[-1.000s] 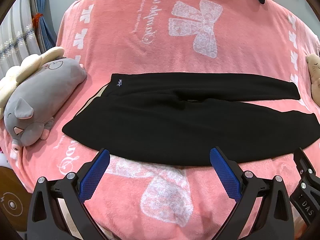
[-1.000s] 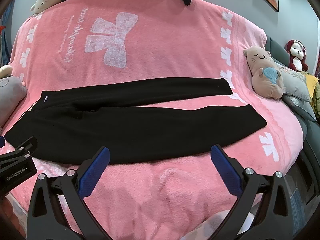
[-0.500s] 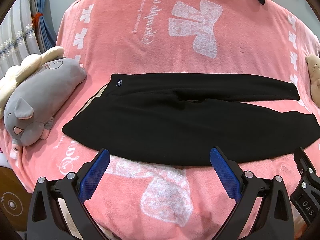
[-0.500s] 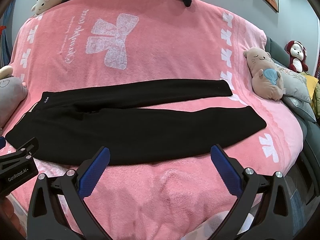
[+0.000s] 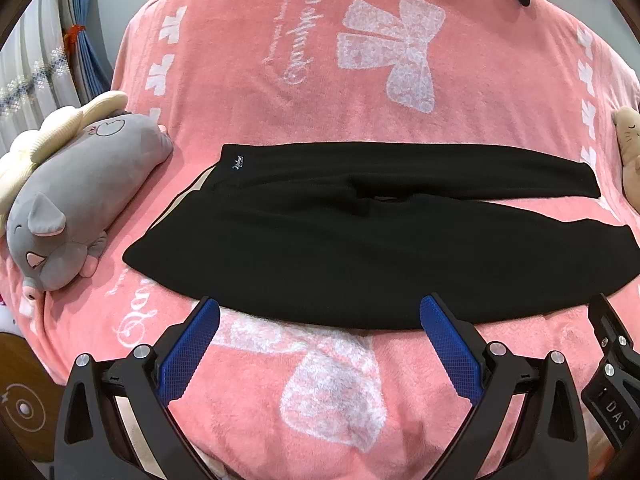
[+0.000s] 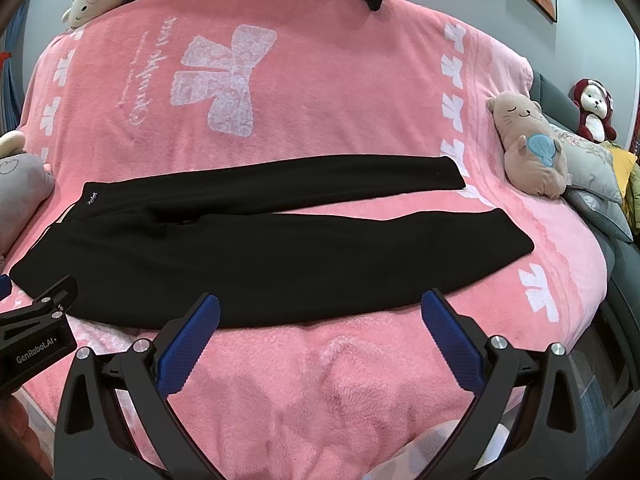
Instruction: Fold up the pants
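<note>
- The black pants (image 5: 360, 240) are lying flat across a pink blanket (image 5: 320, 80) on a bed, waistband toward the left, both legs running off to the right.
- The two legs are spreading apart toward the cuffs, showing a wedge of blanket between them; the far leg (image 6: 320, 178) is ending short of the near leg (image 6: 360, 256) in the right wrist view.
- The left gripper (image 5: 319, 340) is hovering just in front of the near edge of the pants with its jaws spread wide and nothing between them.
- The right gripper (image 6: 320, 338) is sitting the same way further along the near leg, wide open and gripping nothing.
- No fold looks made yet, so the likely first step is laying one leg over the other.
- To do that well, each gripper should be pinching only the near edge of the near leg, one near the hip and one near the cuff, without biting the fluffy blanket beneath.
- Both ends should be lifting together and carrying over evenly, so the leg lands flat and the outer seams line up.
- The cloth looks soft and limp; it will probably sag between the two grips, so keeping it lightly taut should be preventing creases.
- A gray pig toy (image 5: 76, 204) by the waistband and a tan cat toy (image 6: 532, 148) beyond the cuffs are lying near but apart from the pants.
</note>
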The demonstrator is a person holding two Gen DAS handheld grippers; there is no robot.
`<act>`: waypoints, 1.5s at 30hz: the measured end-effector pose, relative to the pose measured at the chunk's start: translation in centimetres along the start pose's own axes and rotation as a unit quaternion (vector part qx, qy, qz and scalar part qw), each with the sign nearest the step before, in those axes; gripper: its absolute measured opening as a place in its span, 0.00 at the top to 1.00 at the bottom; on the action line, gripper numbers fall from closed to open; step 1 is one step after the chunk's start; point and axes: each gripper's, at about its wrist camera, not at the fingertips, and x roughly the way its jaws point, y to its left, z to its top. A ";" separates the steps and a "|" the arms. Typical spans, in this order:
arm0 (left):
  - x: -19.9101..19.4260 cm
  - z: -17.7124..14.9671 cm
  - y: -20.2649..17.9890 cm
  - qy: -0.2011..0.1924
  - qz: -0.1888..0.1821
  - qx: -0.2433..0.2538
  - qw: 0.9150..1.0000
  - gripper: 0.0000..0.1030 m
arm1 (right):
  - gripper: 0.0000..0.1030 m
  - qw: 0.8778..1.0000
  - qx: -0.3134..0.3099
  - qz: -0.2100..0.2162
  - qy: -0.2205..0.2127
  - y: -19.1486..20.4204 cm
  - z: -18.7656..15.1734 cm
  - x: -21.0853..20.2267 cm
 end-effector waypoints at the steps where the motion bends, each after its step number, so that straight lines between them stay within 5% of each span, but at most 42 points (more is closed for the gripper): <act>1: 0.0 0.0 0.0 0.000 -0.002 0.001 1.000 0.05 | 0.04 1.000 0.001 0.000 0.001 0.0 0.0 0.0; 45: 0.5 -0.2 -0.6 0.007 0.000 0.009 1.000 0.05 | 0.04 1.000 0.010 0.005 0.008 -1.4 -0.4 1.1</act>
